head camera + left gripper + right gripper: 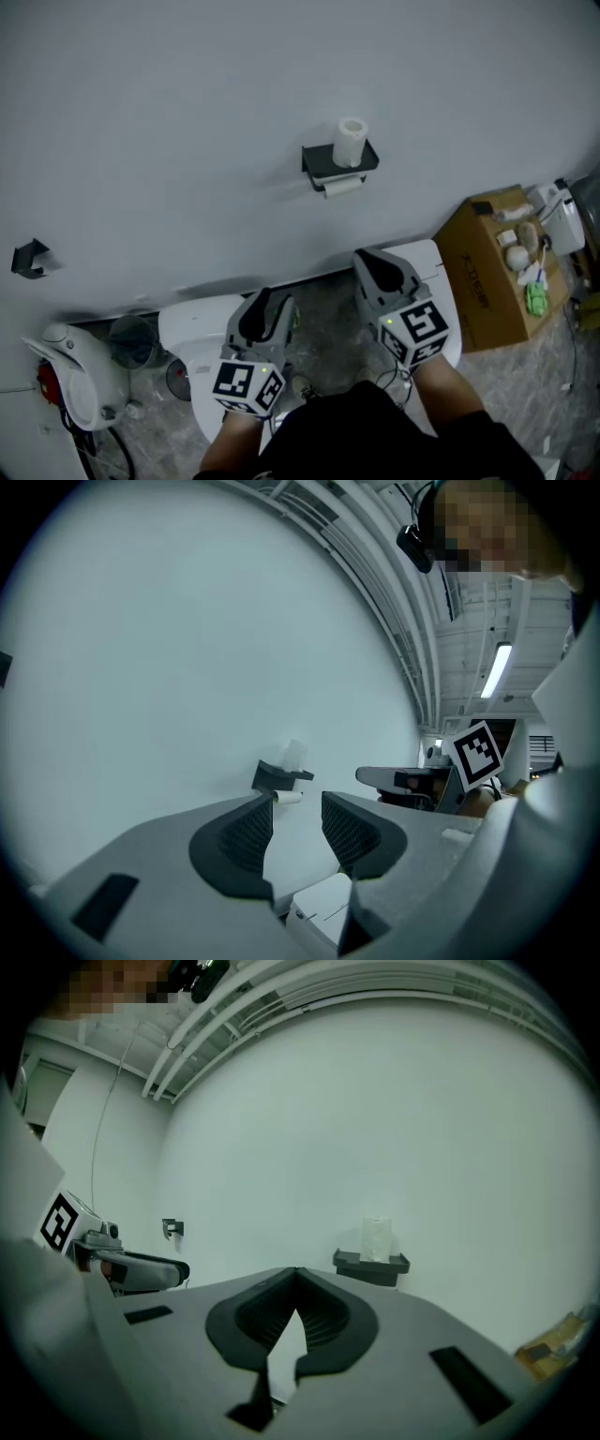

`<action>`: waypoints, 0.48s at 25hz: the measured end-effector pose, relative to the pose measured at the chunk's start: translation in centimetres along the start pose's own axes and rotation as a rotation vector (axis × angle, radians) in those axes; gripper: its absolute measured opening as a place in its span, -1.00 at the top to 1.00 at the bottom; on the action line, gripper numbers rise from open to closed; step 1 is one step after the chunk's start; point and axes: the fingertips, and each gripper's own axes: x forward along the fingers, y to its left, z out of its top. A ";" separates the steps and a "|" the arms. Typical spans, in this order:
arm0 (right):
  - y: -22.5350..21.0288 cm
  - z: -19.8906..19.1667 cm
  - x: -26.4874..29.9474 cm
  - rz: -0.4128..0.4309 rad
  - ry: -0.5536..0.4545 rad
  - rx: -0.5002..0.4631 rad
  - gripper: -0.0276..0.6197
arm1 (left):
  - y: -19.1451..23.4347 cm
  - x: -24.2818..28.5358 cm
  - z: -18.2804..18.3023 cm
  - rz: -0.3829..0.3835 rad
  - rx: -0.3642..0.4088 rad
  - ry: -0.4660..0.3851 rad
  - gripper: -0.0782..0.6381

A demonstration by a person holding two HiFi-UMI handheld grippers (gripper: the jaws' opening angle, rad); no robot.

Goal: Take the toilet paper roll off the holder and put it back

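One white wall (187,141) w/ black holder (339,169), grey marbled floor (328,323) below.

2 toilet paper rolls (351,141) (343,187), 1 holder (319,161), 2 hand-held grippers (266,300) (370,257) — and 1 cardboard box (483,281).

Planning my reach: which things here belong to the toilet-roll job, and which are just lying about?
Job: holder, roll standing on it, roll hung beneath, left gripper, right gripper.
Lying about: cardboard box, black wall bracket, white appliance.

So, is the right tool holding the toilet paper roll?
No, the right tool is shut empty; the toilet paper roll stands on the holder.
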 end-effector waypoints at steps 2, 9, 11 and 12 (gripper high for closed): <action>-0.9 0.3 -1.5 -0.015 0.007 0.004 0.92 | -1.4 0.3 0.3 -0.013 0.009 -0.009 0.34; -4.7 -0.7 -6.9 -0.012 0.001 0.046 0.92 | -7.5 2.3 -0.6 0.002 0.029 -0.010 0.48; -6.4 -1.3 -9.2 -0.004 -0.001 0.068 0.92 | -10.2 2.7 -1.1 0.018 0.038 -0.007 0.60; -7.2 -1.6 -10.4 0.000 -0.006 0.080 0.92 | -11.7 2.8 -1.4 0.026 0.041 -0.004 0.65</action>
